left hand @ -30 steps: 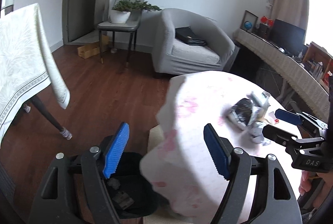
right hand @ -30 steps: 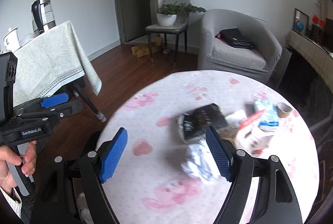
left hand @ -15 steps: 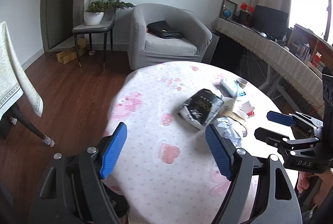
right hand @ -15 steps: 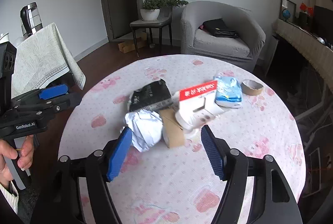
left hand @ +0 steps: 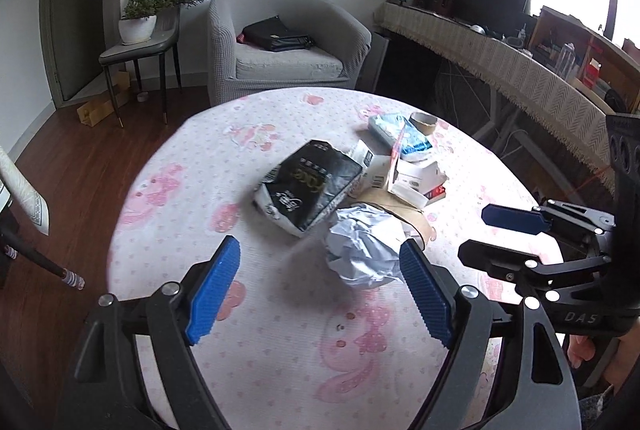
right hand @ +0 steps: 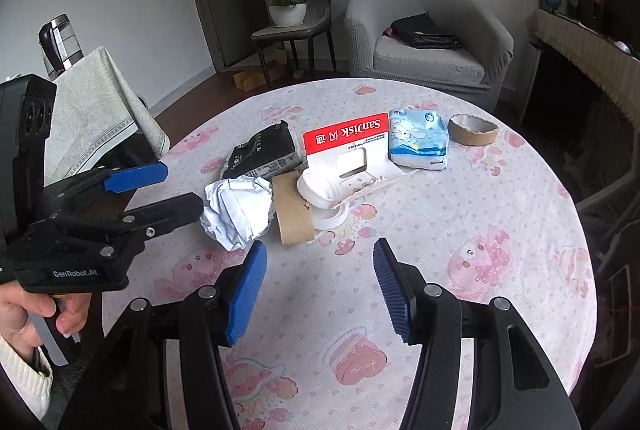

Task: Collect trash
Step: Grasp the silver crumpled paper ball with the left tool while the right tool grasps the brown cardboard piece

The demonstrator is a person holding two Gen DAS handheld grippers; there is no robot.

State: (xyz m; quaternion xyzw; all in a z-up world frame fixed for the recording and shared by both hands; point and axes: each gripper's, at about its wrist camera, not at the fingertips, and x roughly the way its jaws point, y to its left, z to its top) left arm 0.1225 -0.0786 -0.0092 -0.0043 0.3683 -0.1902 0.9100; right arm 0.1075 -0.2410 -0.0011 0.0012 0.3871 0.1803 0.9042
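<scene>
L gripper hangs over the near side of the round table, jaws opening, nothing between the pads yet; the crumpled paper ball lies just ahead, close by its right-hand pad. R gripper is also empty, jaws closing on bare cloth (no item between them), w/ the flat brown cardboard piece just beyond its tips.

Progress, judged from what lies on the table: little or nothing cleared here. Still in a tight heap mid-table: paper ball, black foil bag, cardboard, torn white SanDisk packaging, blue tissue pack, tape-roll core slightly apart at the far right. No bin visible in either view.

Orientation: the ball is roughly round, no real long axis. In the left-wrist view the black bag's long axis runs diagonally, near-left to far-right; the cardboard's runs roughly toward the R gripper.
</scene>
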